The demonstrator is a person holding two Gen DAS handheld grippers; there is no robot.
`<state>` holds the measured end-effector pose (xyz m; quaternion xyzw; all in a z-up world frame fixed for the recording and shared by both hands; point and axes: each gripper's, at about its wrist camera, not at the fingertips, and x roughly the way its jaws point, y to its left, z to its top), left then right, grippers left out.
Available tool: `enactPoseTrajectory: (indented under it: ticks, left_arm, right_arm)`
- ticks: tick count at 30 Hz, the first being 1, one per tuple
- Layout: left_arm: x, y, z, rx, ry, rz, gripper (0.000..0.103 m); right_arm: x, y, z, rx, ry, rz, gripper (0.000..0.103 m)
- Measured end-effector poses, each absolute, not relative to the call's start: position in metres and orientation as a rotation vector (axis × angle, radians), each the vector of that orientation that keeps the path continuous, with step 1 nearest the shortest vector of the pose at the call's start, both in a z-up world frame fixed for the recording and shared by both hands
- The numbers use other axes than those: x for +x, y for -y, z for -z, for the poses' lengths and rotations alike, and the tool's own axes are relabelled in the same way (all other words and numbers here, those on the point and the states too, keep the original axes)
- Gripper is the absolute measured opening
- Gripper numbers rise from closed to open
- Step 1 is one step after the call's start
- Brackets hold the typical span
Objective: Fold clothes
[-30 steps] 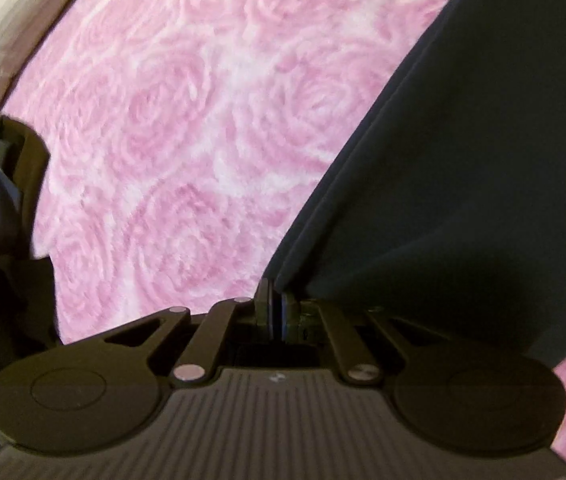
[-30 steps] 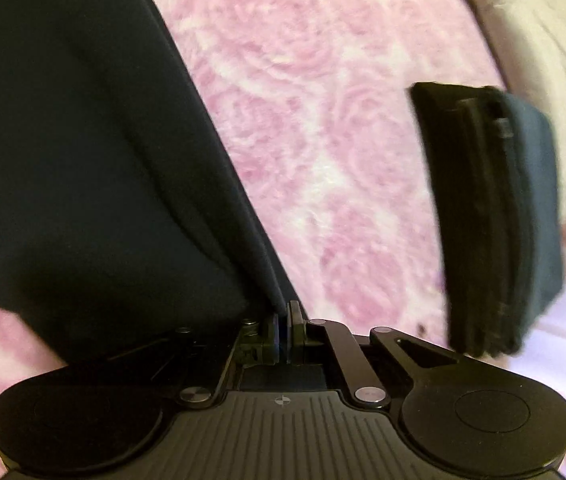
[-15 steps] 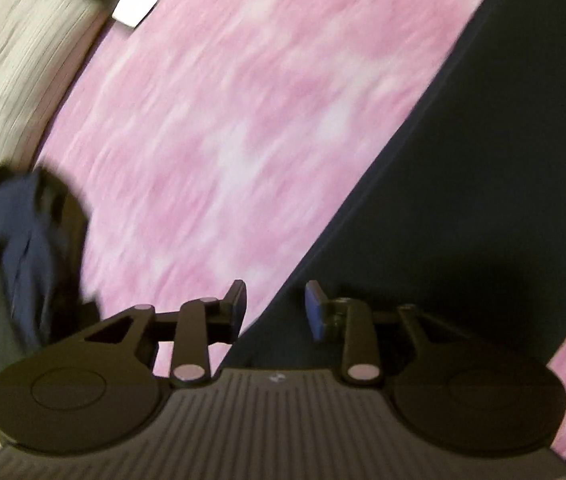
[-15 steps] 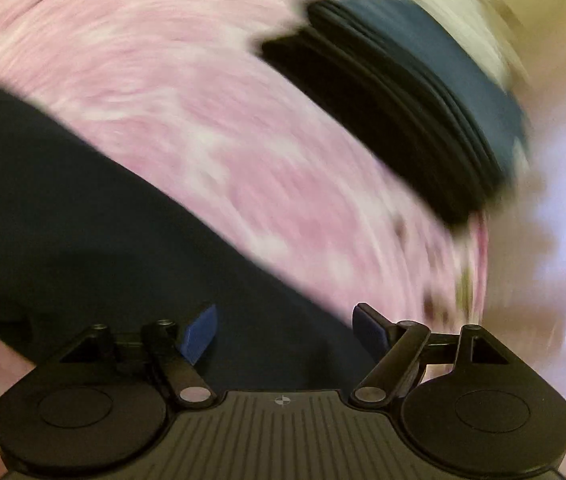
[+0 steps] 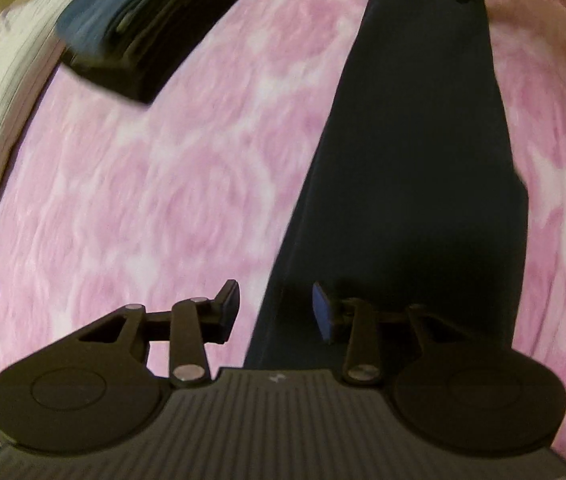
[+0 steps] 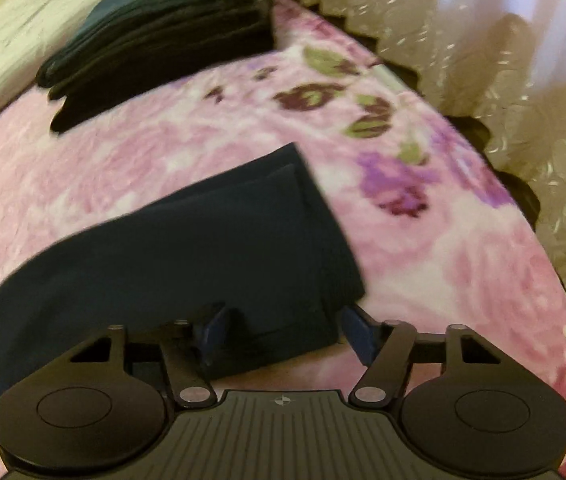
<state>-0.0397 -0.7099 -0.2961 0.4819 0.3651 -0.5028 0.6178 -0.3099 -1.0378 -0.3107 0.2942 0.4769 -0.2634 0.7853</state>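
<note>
The pink floral blanket covered the whole bed. My dark navy garment lay flat across it as a long folded strip, with a stack of folded clothes sitting well apart near the far edge. My left claw was released over one end, and my right claw hung spread wide over the other, neither gripping anything.

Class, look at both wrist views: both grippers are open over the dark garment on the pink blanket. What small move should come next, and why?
Probably close the right gripper on the near end of the dark garment. Its open fingers already straddle that end, and the cloth lies in a long strip, so another fold seems due before it joins the folded stack. The left gripper is open too, at the strip's other end.
</note>
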Motion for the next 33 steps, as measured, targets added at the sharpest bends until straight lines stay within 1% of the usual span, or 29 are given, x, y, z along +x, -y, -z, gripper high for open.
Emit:
enactPoseTrajectory:
  ticks: [3,4,5,6,7,9,12,14,20,23,25,29,32,33]
  left_arm:
    - [-0.039,0.736,0.307,1.081,-0.857,1.197,0.037]
    - [-0.039,0.743,0.313,1.076,-0.870,1.208,0.037]
    - [-0.040,0.748,0.320,1.078,-0.881,1.220,0.037]
    - [-0.042,0.752,0.326,1.085,-0.890,1.233,0.037]
    - [-0.043,0.755,0.332,1.096,-0.895,1.244,0.037]
    - [-0.047,0.759,0.340,1.129,-0.890,1.261,0.036]
    - [-0.048,0.759,0.340,1.130,-0.879,1.260,0.036]
    - [-0.048,0.758,0.340,1.125,-0.880,1.253,0.036]
    - [-0.048,0.747,0.336,1.112,-0.900,1.232,0.036]
    - [-0.048,0.739,0.336,1.100,-0.907,1.220,0.036]
    - [-0.048,0.734,0.337,1.094,-0.914,1.209,0.036]
    - [-0.049,0.729,0.339,1.088,-0.923,1.198,0.036]
    - [-0.053,0.728,0.337,1.102,-0.913,1.207,0.036]
    - [-0.053,0.727,0.336,1.105,-0.910,1.208,0.036]
  right_arm:
    - [-0.324,1.041,0.315,0.730,-0.966,0.602,0.066]
    - [-0.327,1.044,0.318,0.751,-0.948,0.614,0.058]
    - [-0.329,1.046,0.321,0.772,-0.929,0.627,0.047]
    - [-0.331,1.048,0.320,0.787,-0.915,0.634,0.030]
    - [-0.332,1.049,0.316,0.799,-0.904,0.640,0.016]
    - [-0.334,1.052,0.309,0.824,-0.881,0.650,0.012]
    - [-0.319,1.049,0.281,0.656,-0.867,0.619,0.011]
    - [-0.311,1.055,0.270,0.604,-0.839,0.624,0.011]
    - [-0.302,1.068,0.295,0.638,-0.899,0.648,0.011]
    - [-0.306,1.056,0.269,0.578,-0.786,0.659,0.011]
    - [-0.307,1.045,0.247,0.472,-0.693,0.644,0.010]
    - [-0.309,1.049,0.265,0.480,-0.755,0.648,0.010]
    - [-0.316,1.068,0.299,0.613,-0.884,0.704,0.010]
    - [-0.317,1.070,0.304,0.626,-0.898,0.711,0.011]
